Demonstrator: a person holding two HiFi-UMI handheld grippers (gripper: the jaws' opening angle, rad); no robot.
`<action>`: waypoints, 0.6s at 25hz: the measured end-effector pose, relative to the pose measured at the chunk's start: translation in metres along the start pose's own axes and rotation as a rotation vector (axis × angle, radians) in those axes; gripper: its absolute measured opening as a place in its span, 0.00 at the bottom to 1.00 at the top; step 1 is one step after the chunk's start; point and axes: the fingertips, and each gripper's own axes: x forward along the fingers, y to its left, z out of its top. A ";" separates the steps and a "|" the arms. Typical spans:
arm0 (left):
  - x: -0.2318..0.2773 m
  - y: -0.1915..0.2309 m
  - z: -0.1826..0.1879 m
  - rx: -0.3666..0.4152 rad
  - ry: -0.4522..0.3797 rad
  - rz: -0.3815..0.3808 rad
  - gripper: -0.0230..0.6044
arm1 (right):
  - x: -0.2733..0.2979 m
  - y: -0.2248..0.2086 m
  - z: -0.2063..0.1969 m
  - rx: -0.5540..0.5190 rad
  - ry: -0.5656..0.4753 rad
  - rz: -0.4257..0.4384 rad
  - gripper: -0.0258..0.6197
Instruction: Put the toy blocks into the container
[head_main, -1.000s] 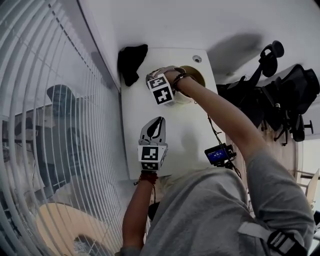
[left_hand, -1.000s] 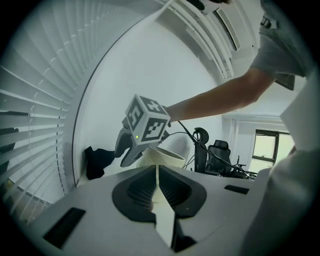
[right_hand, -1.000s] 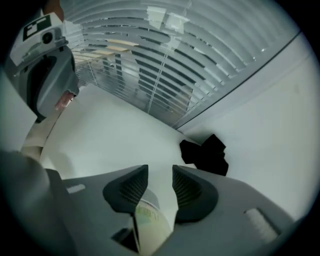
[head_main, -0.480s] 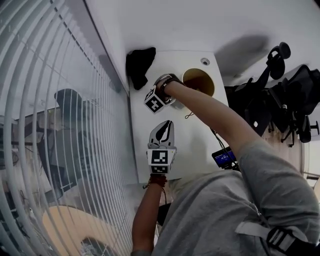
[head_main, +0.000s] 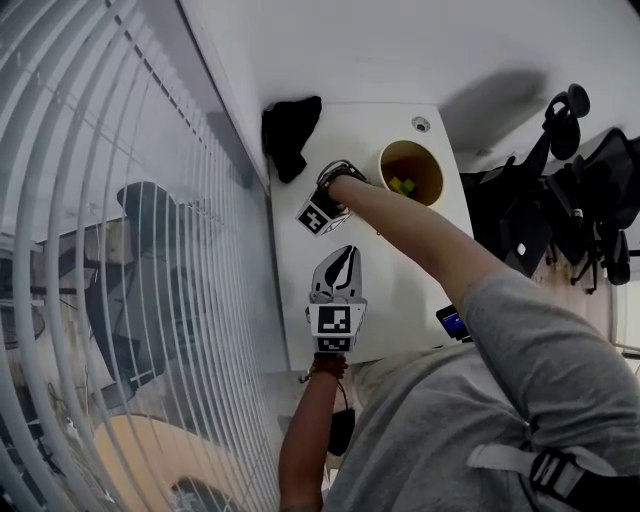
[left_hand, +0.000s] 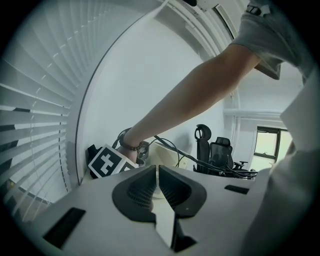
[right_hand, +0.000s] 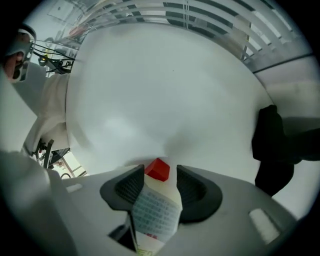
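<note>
Red toy block (right_hand: 158, 170) on the white surface (head_main: 390, 270) near its far left corner, between the jaws of the right gripper (right_hand: 161, 184), spread wide, just opened further, not pressing it. A second ago over the container (head_main: 430, 165) at the far right corner; now moved left, beside the black cloth (head_main: 290, 130). Left gripper (left_hand: 157, 181) by the near edge, jaws closed on nothing. Blocks visible: three, counting one green block (head_main: 396, 184) and one yellow block (head_main: 407, 187) inside the single container.
</note>
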 end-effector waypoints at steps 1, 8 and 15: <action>-0.001 0.001 -0.001 -0.001 0.001 0.002 0.08 | 0.002 -0.001 0.002 0.005 0.004 0.007 0.37; 0.000 0.001 -0.002 -0.005 0.004 -0.001 0.08 | 0.016 0.007 0.006 -0.028 0.055 0.007 0.19; -0.003 -0.002 -0.001 0.000 0.012 -0.015 0.08 | -0.015 0.002 0.031 0.002 -0.114 -0.052 0.09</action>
